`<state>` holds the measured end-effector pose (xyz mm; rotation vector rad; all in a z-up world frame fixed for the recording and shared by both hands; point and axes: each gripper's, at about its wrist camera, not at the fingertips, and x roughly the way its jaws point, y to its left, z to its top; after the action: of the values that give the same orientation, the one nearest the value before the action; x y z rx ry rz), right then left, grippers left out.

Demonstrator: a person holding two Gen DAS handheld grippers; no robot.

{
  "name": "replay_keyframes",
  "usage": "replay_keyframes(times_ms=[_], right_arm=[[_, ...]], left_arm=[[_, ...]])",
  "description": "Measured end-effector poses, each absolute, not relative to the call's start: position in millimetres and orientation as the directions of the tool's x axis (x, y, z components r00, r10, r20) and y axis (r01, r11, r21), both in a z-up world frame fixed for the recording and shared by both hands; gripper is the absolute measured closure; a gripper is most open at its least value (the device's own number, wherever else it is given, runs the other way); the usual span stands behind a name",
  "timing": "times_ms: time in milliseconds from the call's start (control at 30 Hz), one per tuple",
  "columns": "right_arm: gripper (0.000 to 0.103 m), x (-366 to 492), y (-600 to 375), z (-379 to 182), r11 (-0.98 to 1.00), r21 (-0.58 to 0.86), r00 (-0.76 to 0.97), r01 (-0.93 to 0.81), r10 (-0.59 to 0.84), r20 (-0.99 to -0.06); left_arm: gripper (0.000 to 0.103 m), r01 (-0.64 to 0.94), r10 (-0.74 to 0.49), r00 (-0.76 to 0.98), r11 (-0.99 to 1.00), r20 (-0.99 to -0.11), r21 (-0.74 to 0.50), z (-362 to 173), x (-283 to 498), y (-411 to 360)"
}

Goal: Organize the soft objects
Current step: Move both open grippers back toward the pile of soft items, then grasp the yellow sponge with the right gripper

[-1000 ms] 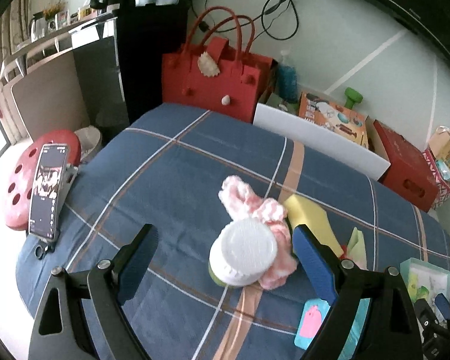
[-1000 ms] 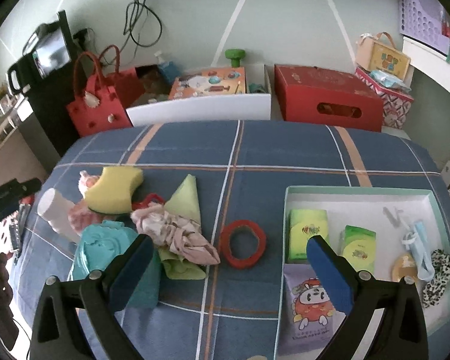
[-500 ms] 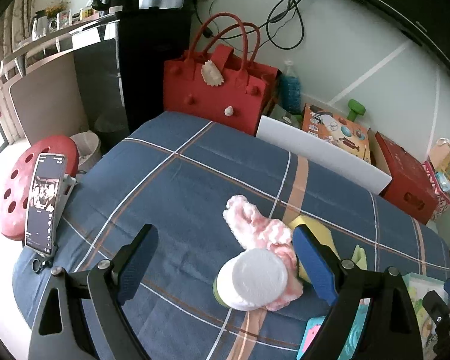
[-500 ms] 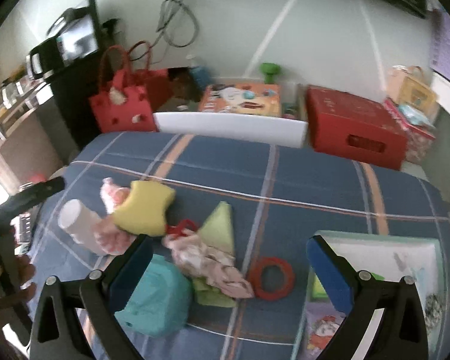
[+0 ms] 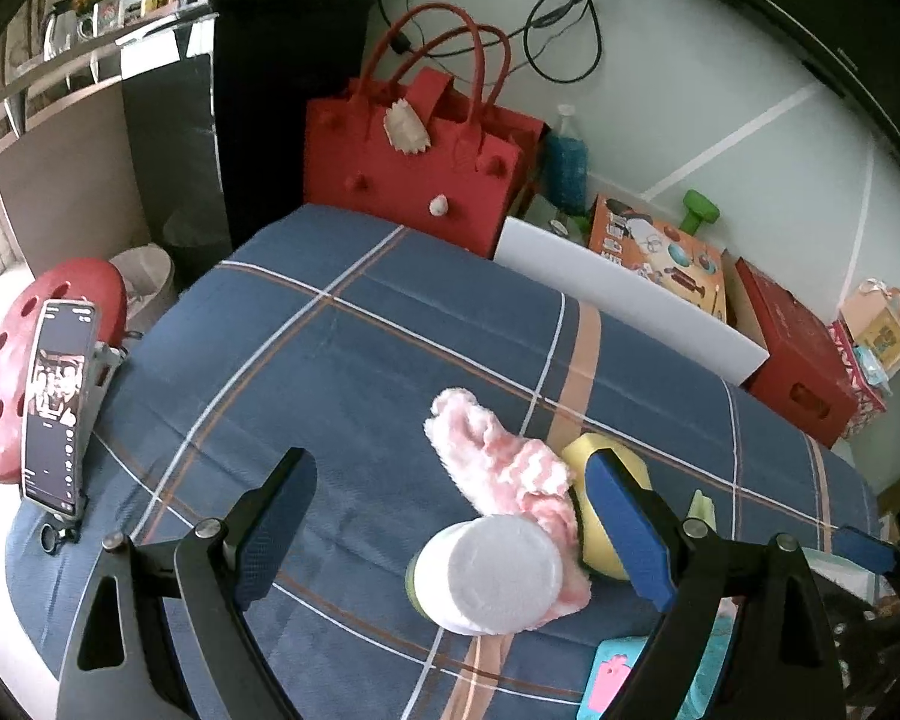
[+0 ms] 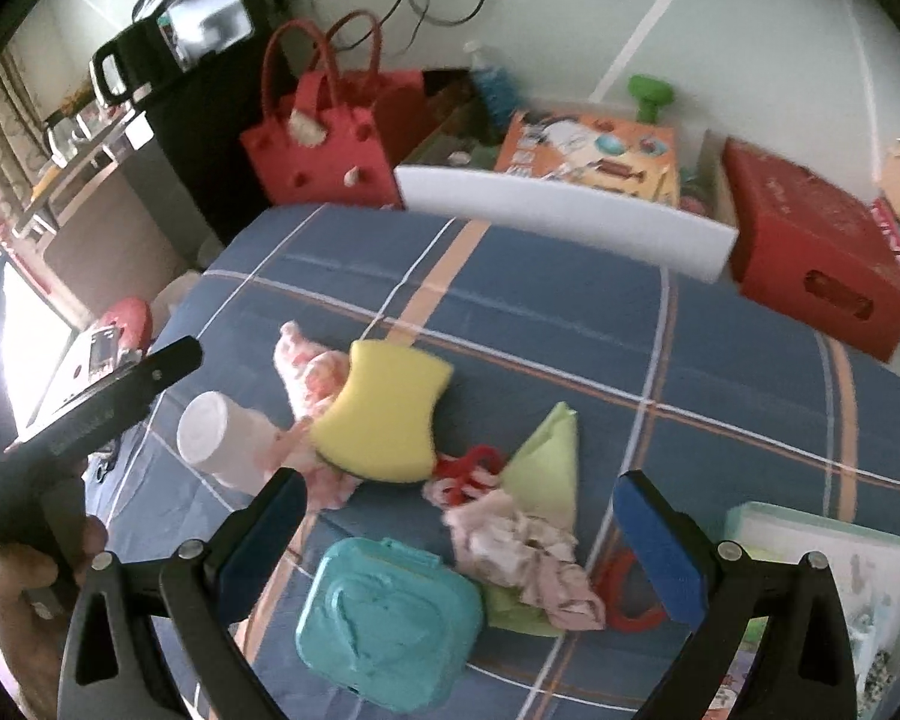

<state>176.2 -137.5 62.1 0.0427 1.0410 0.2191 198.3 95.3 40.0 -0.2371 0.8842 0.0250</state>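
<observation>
On the blue plaid cloth (image 6: 570, 324) lies a heap of soft things: a yellow sponge (image 6: 384, 414), a fluffy pink sock (image 5: 498, 468), a pale pink scrunchie (image 6: 528, 552) and a folded green cloth (image 6: 546, 468). A white-capped jar (image 5: 489, 570) lies on its side against the sock. My left gripper (image 5: 456, 534) stands open above the jar and sock, touching neither. My right gripper (image 6: 459, 546) hovers open over the scrunchie and a teal lidded case (image 6: 390, 612), with nothing between its fingers. A hand at the left edge holds the left gripper's handle (image 6: 84, 408).
A red ring (image 6: 624, 594) lies by the scrunchie. A mint-rimmed tray (image 6: 810, 528) with small items sits at the right. A phone on a stand (image 5: 54, 402) is at the left edge. A red bag (image 5: 414, 150), white board and red box line the back.
The right gripper has swung left and rolled, so the sponge and teal case now lie between its fingers and the tray has slid to the right edge. The left gripper has drifted slightly left.
</observation>
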Motion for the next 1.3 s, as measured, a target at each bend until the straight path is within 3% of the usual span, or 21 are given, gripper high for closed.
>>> replay_keyframes(times_ms=[700, 1300], right_arm=[[0.0, 235.9, -95.0, 8.1, 0.945, 0.208, 0.298, -0.254, 0.281, -0.912], [0.005, 263.7, -72.3, -25.5, 0.919, 0.214, 0.187, -0.33, 0.286, -0.94]], left_arm=[[0.013, -0.082, -0.174, 0.523, 0.964, -0.834, -0.253, 14.8, 237.7, 77.0], [0.013, -0.079, -0.129, 0.485, 0.978, -0.865, -0.191, 3.4, 261.2, 74.6]])
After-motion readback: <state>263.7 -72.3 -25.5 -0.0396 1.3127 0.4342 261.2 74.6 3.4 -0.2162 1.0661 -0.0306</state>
